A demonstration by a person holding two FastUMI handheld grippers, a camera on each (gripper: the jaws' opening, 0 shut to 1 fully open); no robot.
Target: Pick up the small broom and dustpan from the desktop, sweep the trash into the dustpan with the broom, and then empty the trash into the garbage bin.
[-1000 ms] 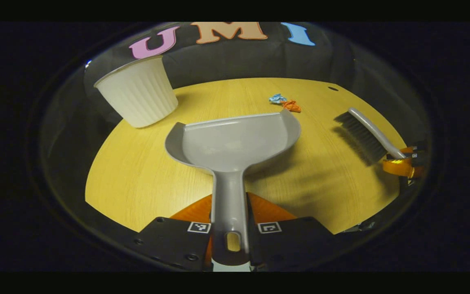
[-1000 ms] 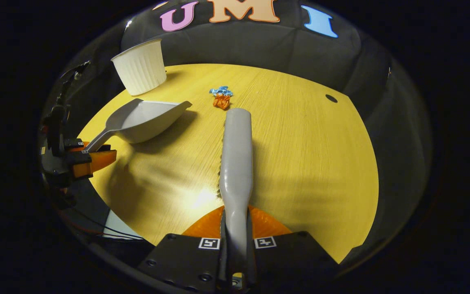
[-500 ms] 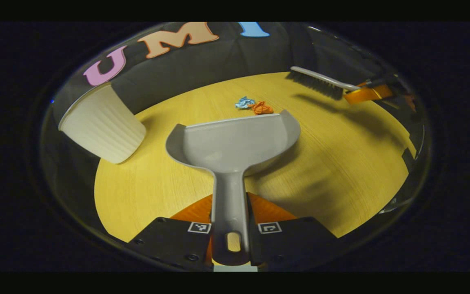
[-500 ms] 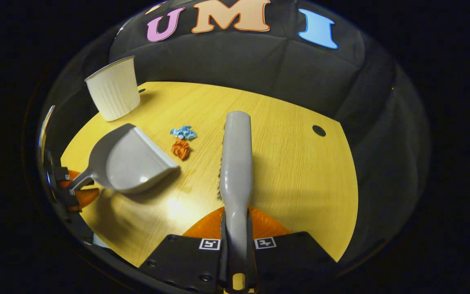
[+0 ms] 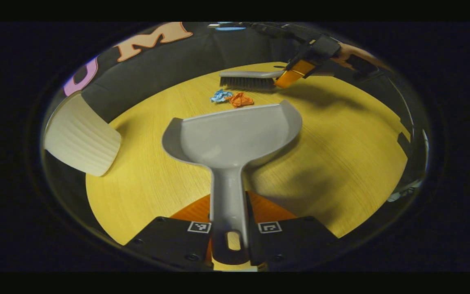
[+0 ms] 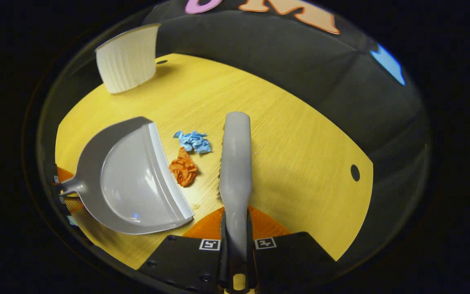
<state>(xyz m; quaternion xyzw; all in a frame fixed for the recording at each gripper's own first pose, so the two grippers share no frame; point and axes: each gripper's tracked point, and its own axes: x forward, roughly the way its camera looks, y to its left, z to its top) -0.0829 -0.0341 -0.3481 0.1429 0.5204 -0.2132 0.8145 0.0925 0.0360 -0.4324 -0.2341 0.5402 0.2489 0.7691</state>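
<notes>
Lying on the yellow wood-grain desktop [image 5: 333,134], just beyond the open lip of the grey plastic dustpan [image 5: 235,136]: a crumpled orange scrap of paper [image 5: 240,99] and a crumpled blue scrap of paper [image 5: 220,96], side by side, touching or nearly so. Sitting between dustpan lip and bristles of the small grey-handled broom [image 5: 248,79], which is hanging just past them on the far side in the left gripper view. In the right gripper view, lying left of the broom's grey back [image 6: 235,163], with the orange scrap [image 6: 183,167] nearer and the blue scrap [image 6: 193,141] farther, and the dustpan [image 6: 131,179] facing them from the left. Clamping the dustpan's handle between both fingers: the left gripper [image 5: 229,239], pan pointing away over the desktop. Clamping the broom's handle likewise: the right gripper [image 6: 236,261], fingers pressed against either side; seen far right in the left gripper view [image 5: 300,67], gripping the broom's end. Standing at the far left of the desktop: a white ribbed plastic garbage bin [image 5: 80,141], well apart from the scraps, seen too in the right gripper view [image 6: 127,65].
</notes>
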